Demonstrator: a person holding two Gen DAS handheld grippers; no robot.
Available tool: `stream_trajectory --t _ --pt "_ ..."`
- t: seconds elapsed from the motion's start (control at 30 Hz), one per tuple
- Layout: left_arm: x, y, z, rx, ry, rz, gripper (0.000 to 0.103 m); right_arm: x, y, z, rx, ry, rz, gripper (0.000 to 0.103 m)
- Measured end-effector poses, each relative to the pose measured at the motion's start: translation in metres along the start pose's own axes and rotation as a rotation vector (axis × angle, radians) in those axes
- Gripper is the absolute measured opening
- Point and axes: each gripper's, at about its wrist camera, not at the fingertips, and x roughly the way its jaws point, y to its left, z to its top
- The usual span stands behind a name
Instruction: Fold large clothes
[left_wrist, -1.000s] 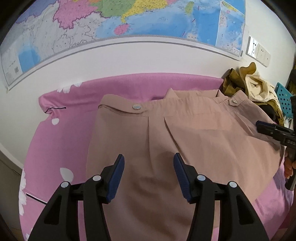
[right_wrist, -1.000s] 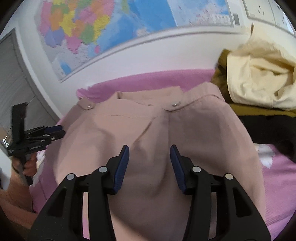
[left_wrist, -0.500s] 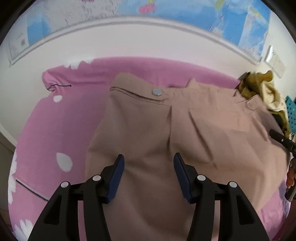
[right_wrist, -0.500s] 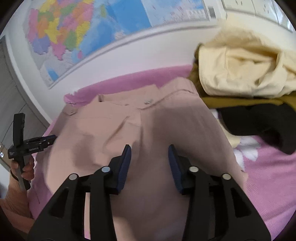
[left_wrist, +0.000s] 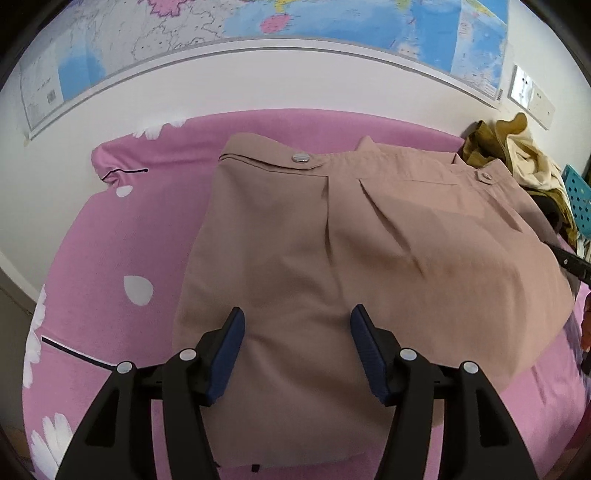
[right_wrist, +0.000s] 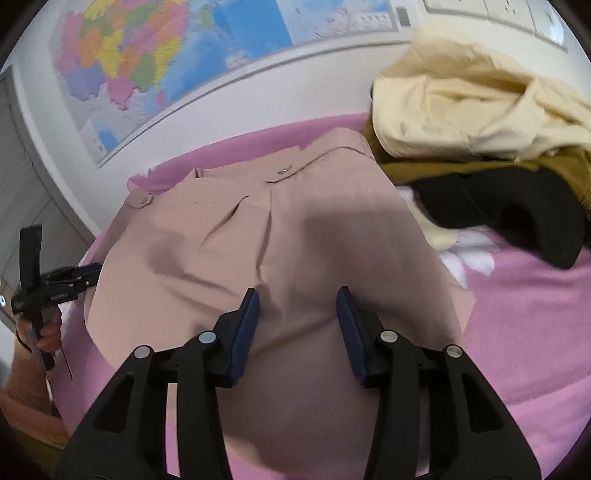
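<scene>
A dusty-pink garment (left_wrist: 369, 240) with metal buttons lies folded and flat on the pink bedsheet (left_wrist: 129, 240). My left gripper (left_wrist: 296, 314) hovers over its near left part, jaws opening, with cloth under them and nothing pinched. The right wrist view shows the same garment (right_wrist: 258, 240) under my right gripper (right_wrist: 298, 293), which stands open and empty above the near right part. The left gripper (right_wrist: 62, 280) also shows at the left edge of that view, held by a hand (right_wrist: 44, 332). A tip of the right gripper (left_wrist: 569, 258) pokes in at the right edge of the left wrist view.
A heap of cream, olive and black clothes (right_wrist: 461, 103) sits on the bed right of the garment, also seen as a pile (left_wrist: 517, 155) beside a blue perforated basket (left_wrist: 576, 192). A map (left_wrist: 258, 37) hangs on the white wall behind the bed.
Both grippers have come lower and closer over the garment. The left jaws stand slightly wider than before. The garment has not moved.
</scene>
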Motion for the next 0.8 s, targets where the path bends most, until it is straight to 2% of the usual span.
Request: stream_trajectory --t 0.07,0.17,0.3,0.37,0.47,0.57,0.6,0.67,0.7,0.73,0.8 --pt "0.0 -0.001 0.0 -0.002 0.001 0.004 0.058 -0.003 0.005 0.002 -0.007 -0.008 0.002 0.047" --pt "-0.006 -0.001 -0.002 -0.005 -0.007 0.006 0.057 -0.017 0.016 0.004 -0.021 -0.035 0.027 0.048" --pt "-0.024 0.001 -0.005 -0.019 -0.048 -0.022 0.058 -0.045 0.052 0.008 -0.127 -0.092 0.088 0.05" --pt "-0.034 0.003 -0.008 -0.021 -0.069 -0.037 0.058 -0.048 0.072 0.007 -0.186 -0.091 0.127 0.051" --pt "-0.036 0.004 -0.013 -0.028 -0.062 -0.03 0.058 -0.034 0.096 0.001 -0.263 -0.048 0.151 0.051" --pt "-0.027 0.006 -0.018 -0.039 -0.032 -0.016 0.058 -0.006 0.102 -0.005 -0.289 0.013 0.118 0.05" --pt "-0.024 0.005 -0.019 -0.038 -0.03 -0.011 0.058 0.006 0.1 -0.006 -0.292 0.03 0.084 0.05" --pt "-0.021 0.004 -0.019 -0.026 -0.036 0.001 0.06 0.024 0.092 -0.006 -0.263 0.064 0.068 0.05" --pt "-0.018 0.004 -0.019 -0.026 -0.035 0.008 0.06 0.031 0.087 -0.004 -0.234 0.063 0.069 0.048" --pt "-0.015 0.005 -0.018 -0.031 -0.03 0.007 0.06 0.034 0.085 -0.004 -0.229 0.058 0.063 0.039" --pt "-0.01 0.005 -0.016 -0.037 -0.026 0.006 0.061 0.039 0.083 0.001 -0.217 0.064 0.056 0.034"
